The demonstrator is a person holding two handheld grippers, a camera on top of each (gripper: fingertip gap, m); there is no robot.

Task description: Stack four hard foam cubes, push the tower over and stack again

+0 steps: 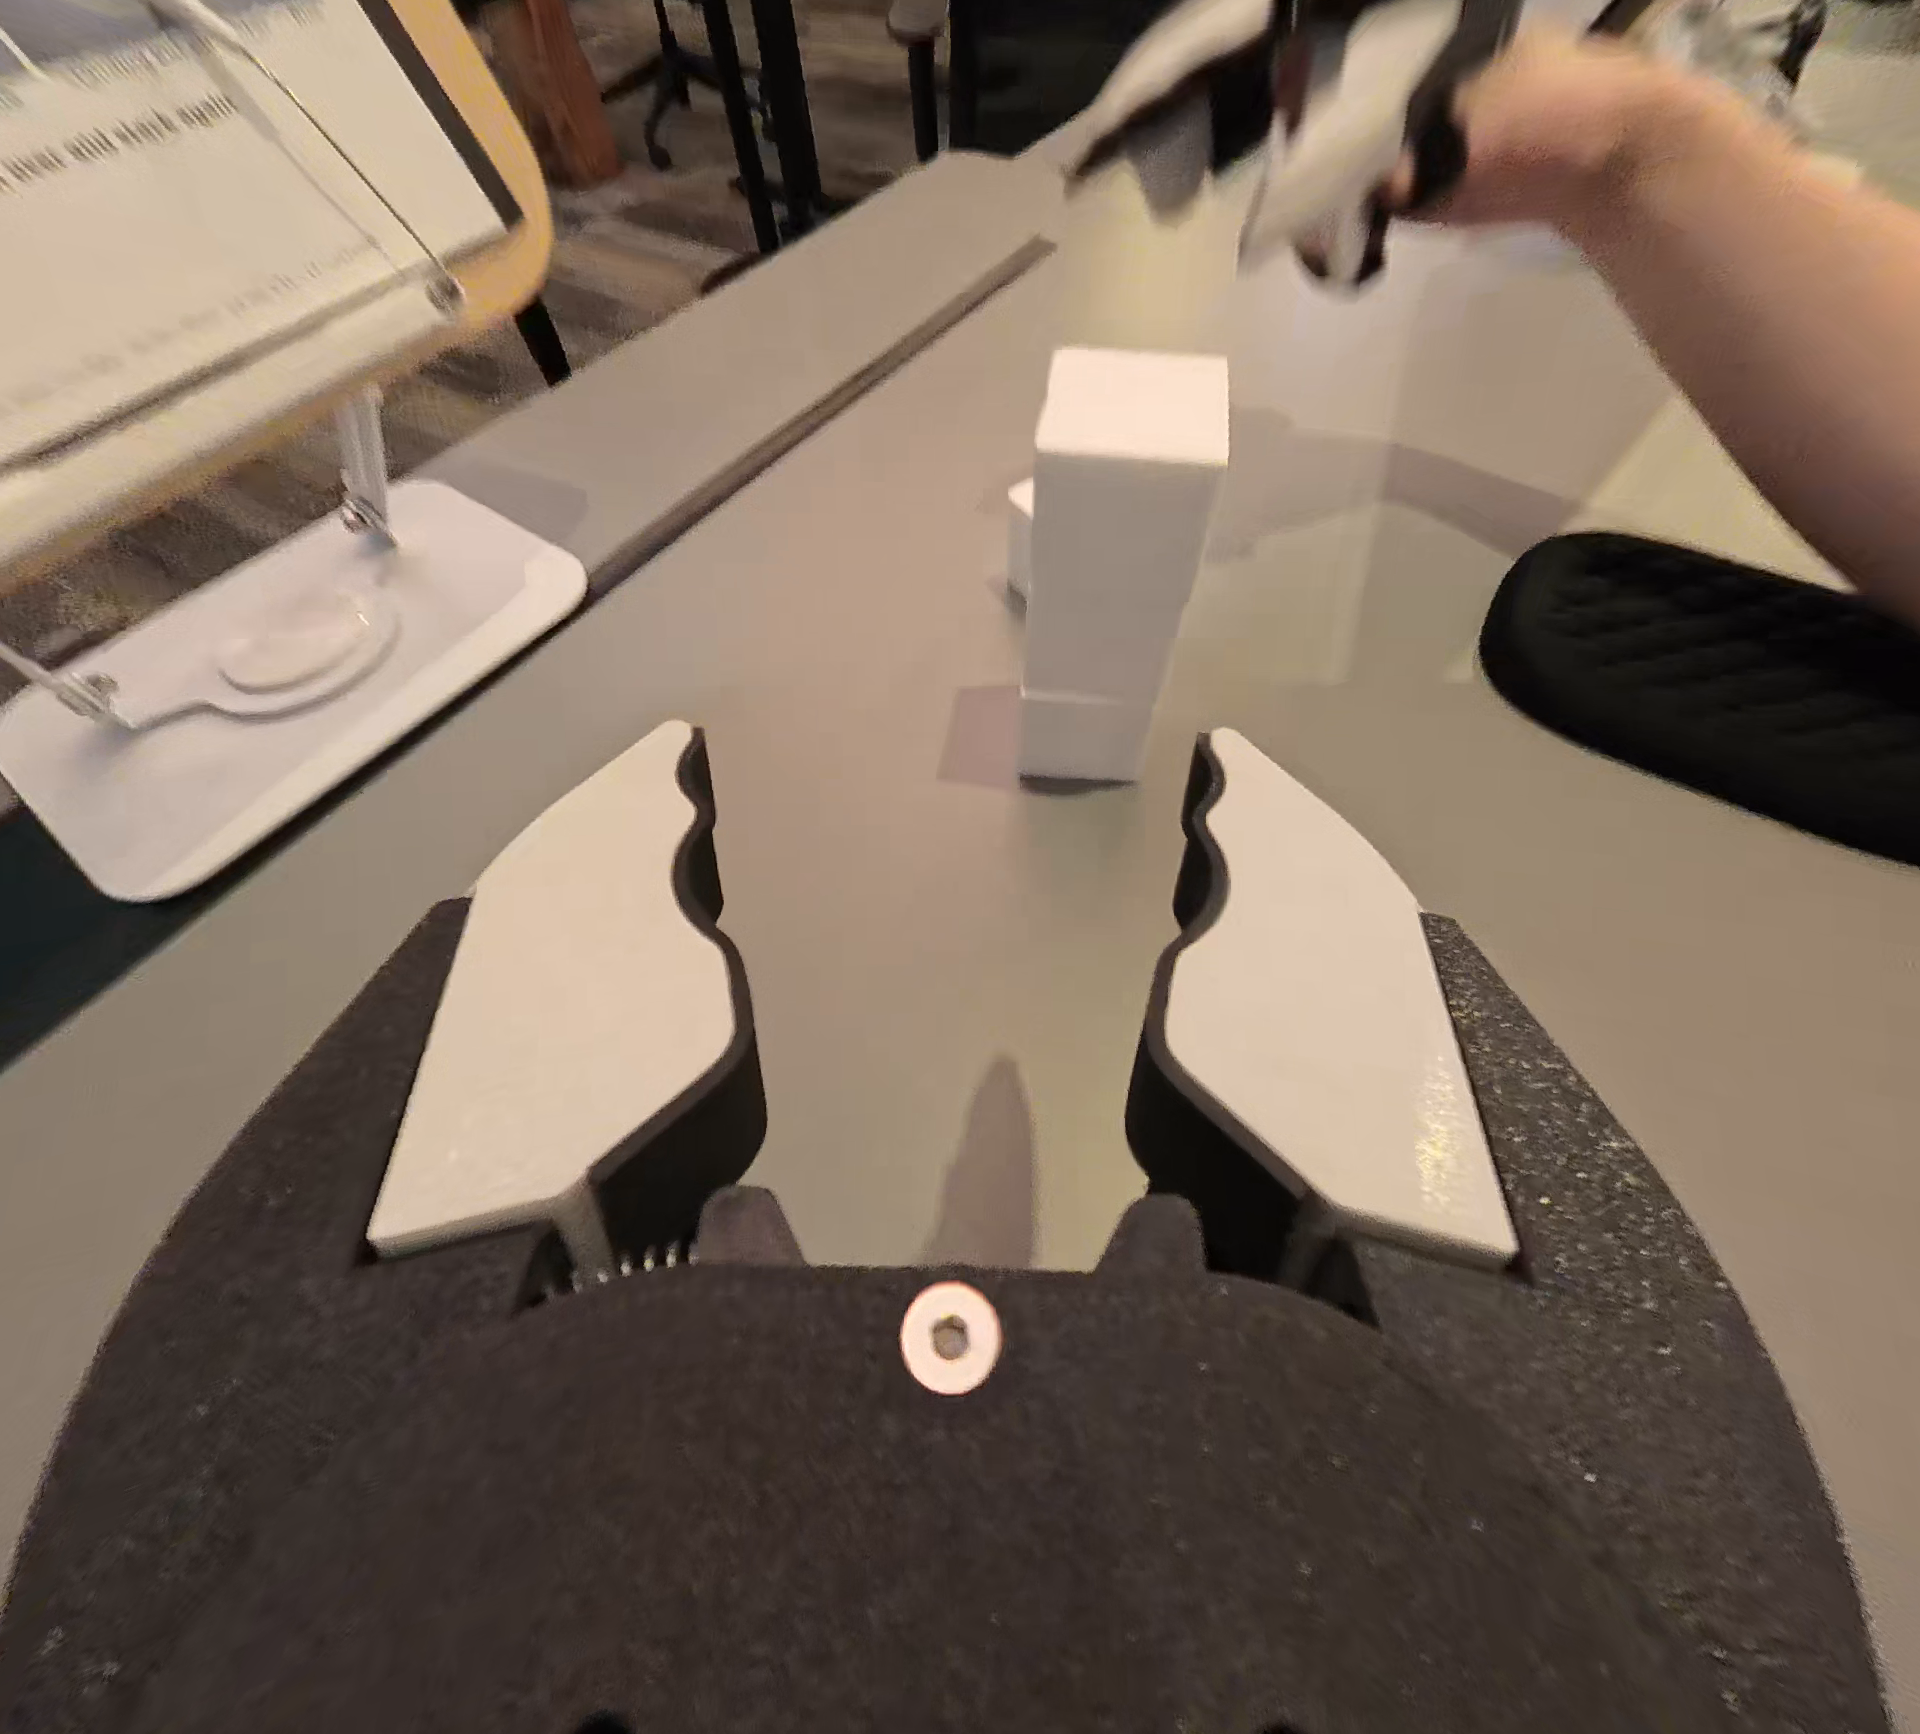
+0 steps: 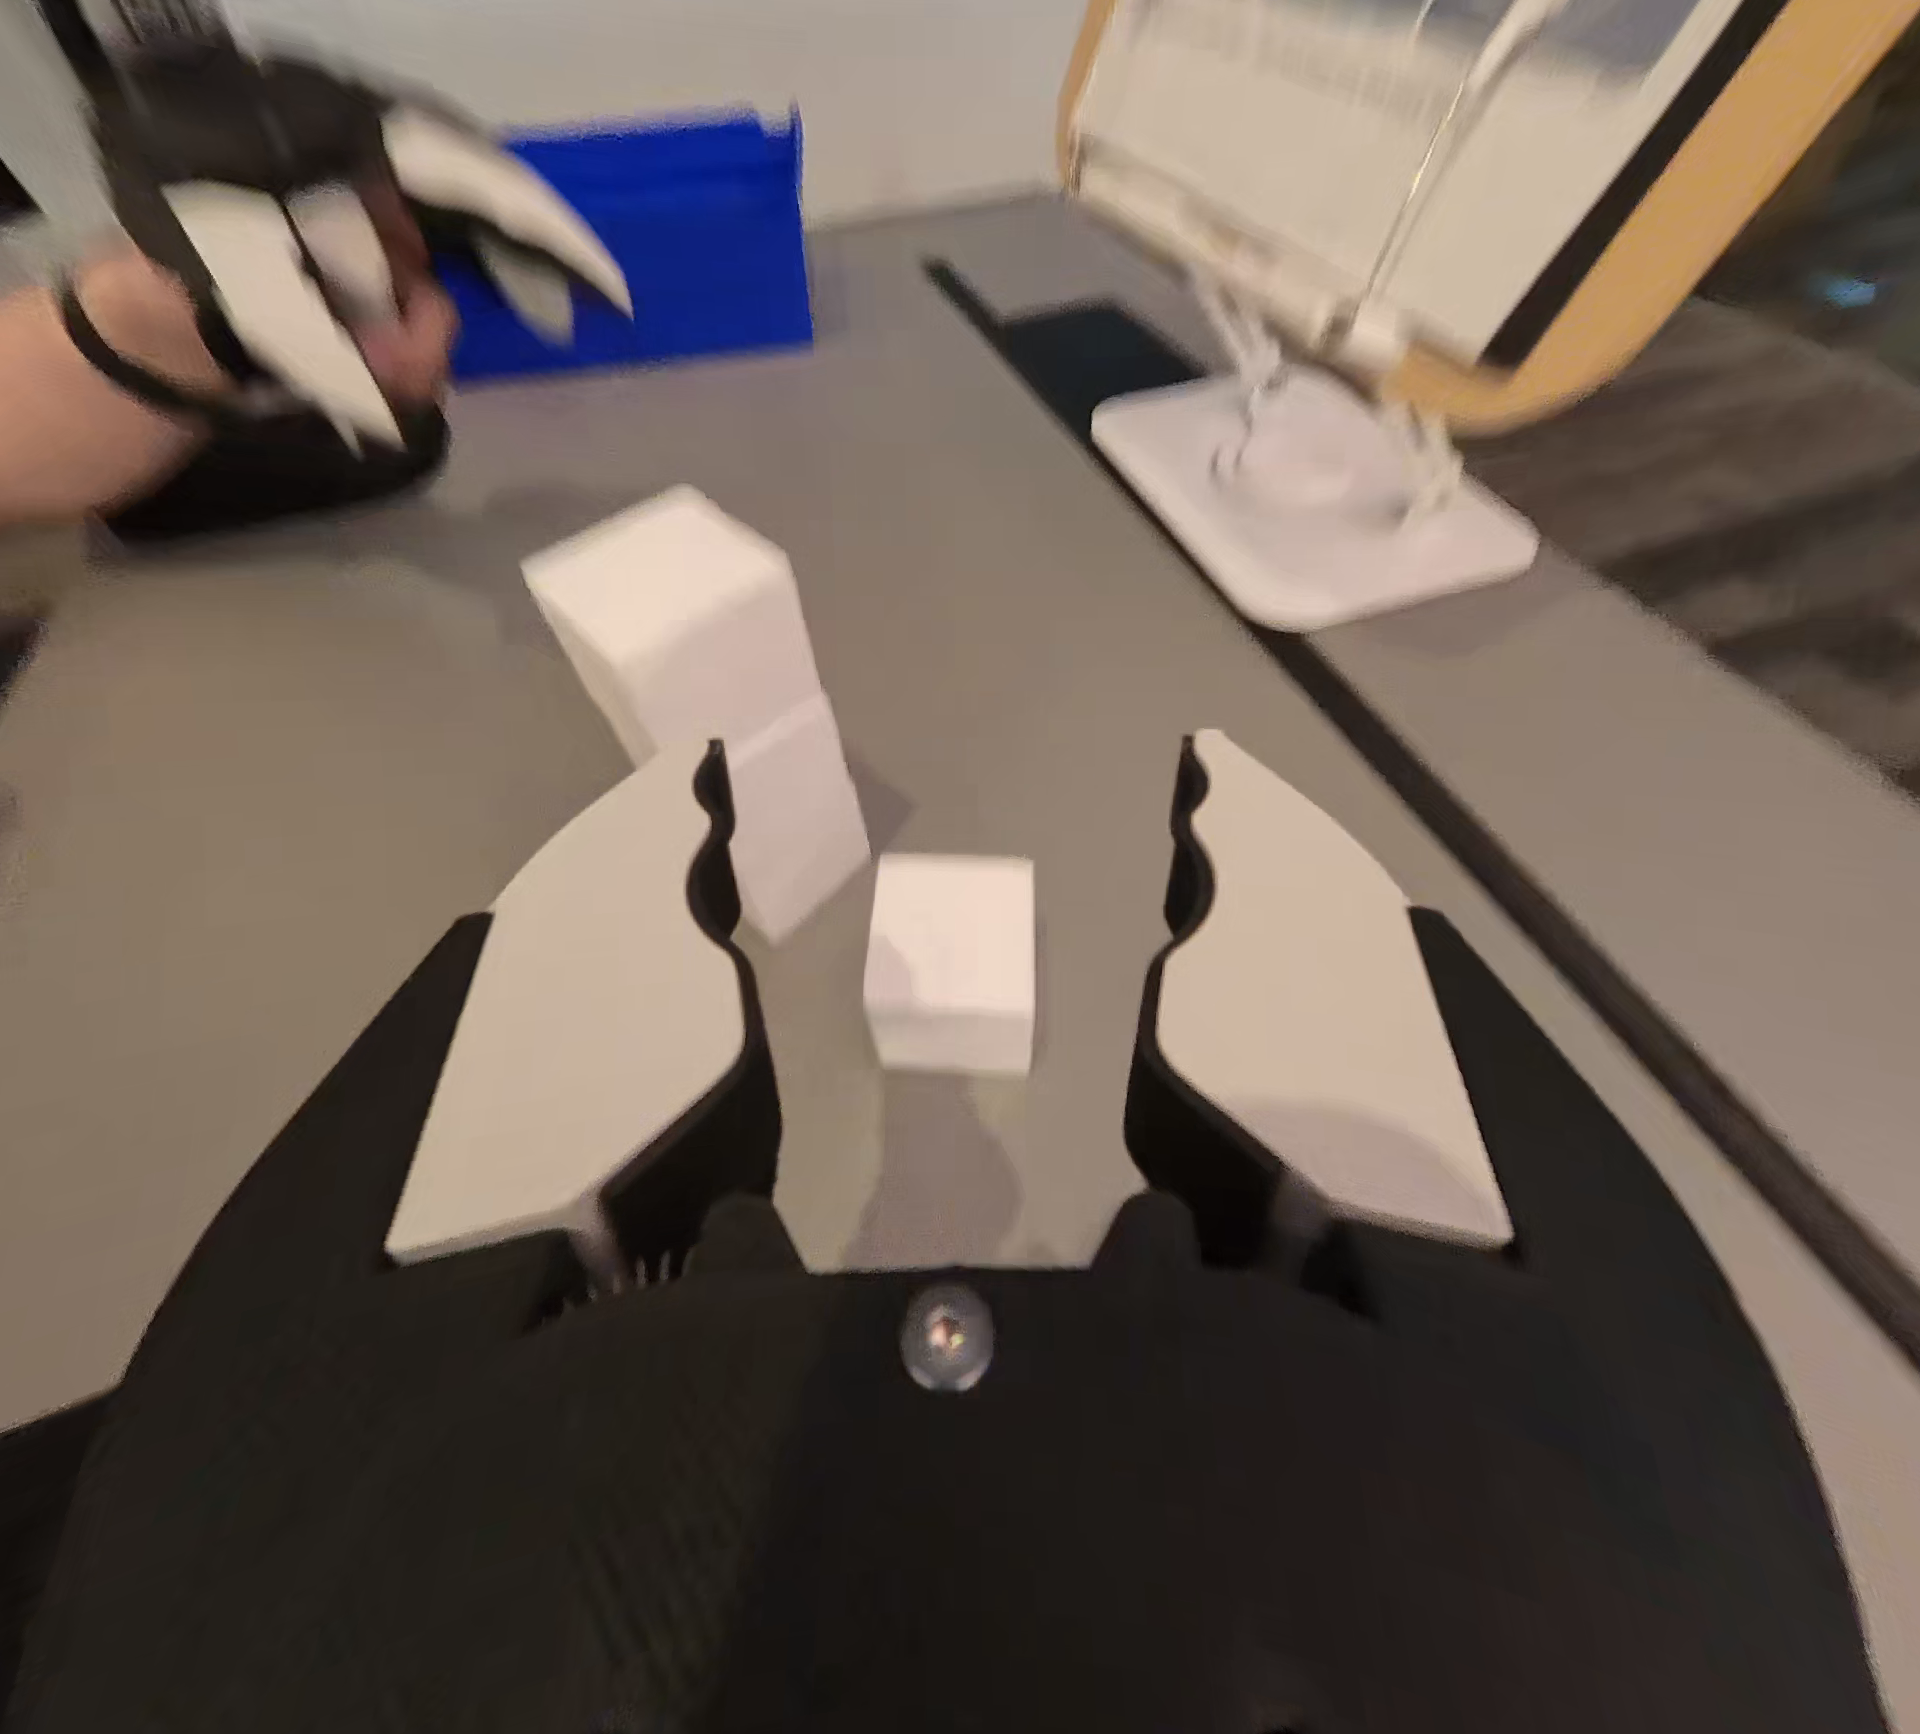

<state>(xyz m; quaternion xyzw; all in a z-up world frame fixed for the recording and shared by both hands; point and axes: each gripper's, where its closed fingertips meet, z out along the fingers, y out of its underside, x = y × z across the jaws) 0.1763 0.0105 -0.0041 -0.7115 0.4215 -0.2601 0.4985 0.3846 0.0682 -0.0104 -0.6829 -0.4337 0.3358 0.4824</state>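
1. Grey table (image 1: 831,853) was noted, bearing a stack of white foam cubes (image 1: 1117,562).
2. One loose cube (image 2: 951,962) was seen beside the stack.
3. Left gripper (image 1: 951,811) and right gripper (image 2: 951,811) were found spread open, with nothing held.

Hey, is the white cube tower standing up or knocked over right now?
Standing. The tower rises upright from the grey table, three cubes high, with a fourth cube resting on the table beside it.
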